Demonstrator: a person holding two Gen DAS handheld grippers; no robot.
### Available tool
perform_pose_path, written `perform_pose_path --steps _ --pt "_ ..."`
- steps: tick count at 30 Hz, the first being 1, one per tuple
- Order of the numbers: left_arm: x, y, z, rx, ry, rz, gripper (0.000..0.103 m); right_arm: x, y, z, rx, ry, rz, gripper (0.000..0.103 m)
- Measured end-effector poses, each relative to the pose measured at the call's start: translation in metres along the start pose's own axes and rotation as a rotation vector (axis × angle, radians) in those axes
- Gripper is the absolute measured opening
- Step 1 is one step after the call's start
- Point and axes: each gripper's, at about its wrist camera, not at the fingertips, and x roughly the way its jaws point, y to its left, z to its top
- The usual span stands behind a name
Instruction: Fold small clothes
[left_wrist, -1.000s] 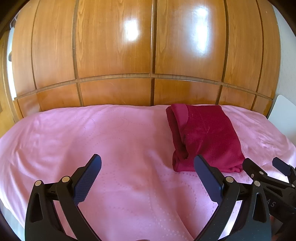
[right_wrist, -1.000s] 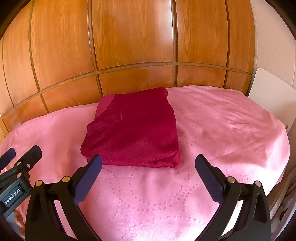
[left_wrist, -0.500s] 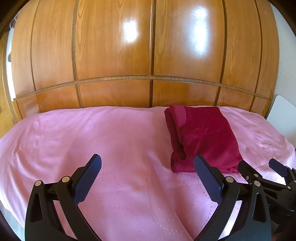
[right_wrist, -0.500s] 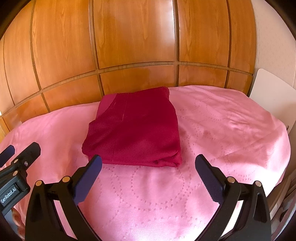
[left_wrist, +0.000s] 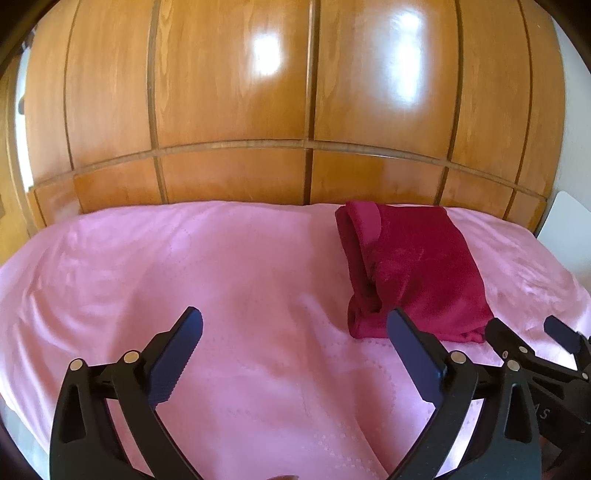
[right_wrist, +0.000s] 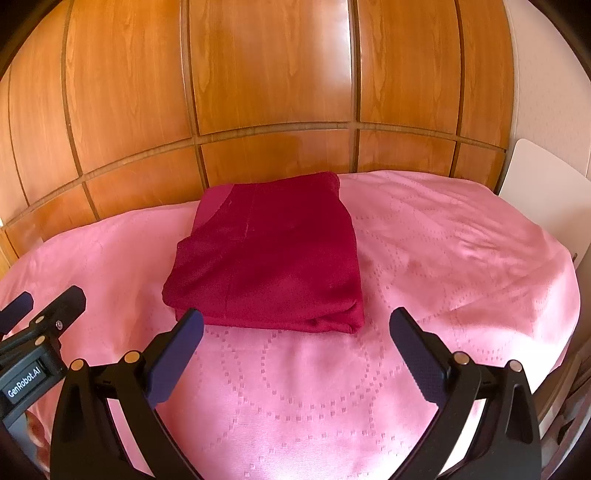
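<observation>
A dark red garment (right_wrist: 273, 254) lies folded into a neat rectangle on the pink bedspread (right_wrist: 443, 266), close to the wooden headboard. In the left wrist view the same folded garment (left_wrist: 417, 269) sits to the right of centre. My right gripper (right_wrist: 295, 321) hovers open just in front of the garment's near edge, with nothing between its fingers. My left gripper (left_wrist: 295, 321) is open too, over bare bedspread (left_wrist: 184, 277) left of the garment. Each view catches the other gripper at its edge: the right gripper (left_wrist: 528, 336) and the left gripper (right_wrist: 44, 306).
A glossy wooden panelled headboard (left_wrist: 306, 110) rises behind the bed. A white board or furniture panel (right_wrist: 543, 188) stands at the bed's right side. The bedspread stretches wide to the left of the garment.
Both grippers have drawn back slightly from the folded garment, which lies still. Both stay open.
</observation>
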Motion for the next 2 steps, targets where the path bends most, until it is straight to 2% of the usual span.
perform_pose_path --steps 2 --pt "0.0019 0.0014 -0.0006 -0.011 0.01 0.001 0.099 0.0017 -0.0004 0.0001 0.001 0.003 0.001 0.101"
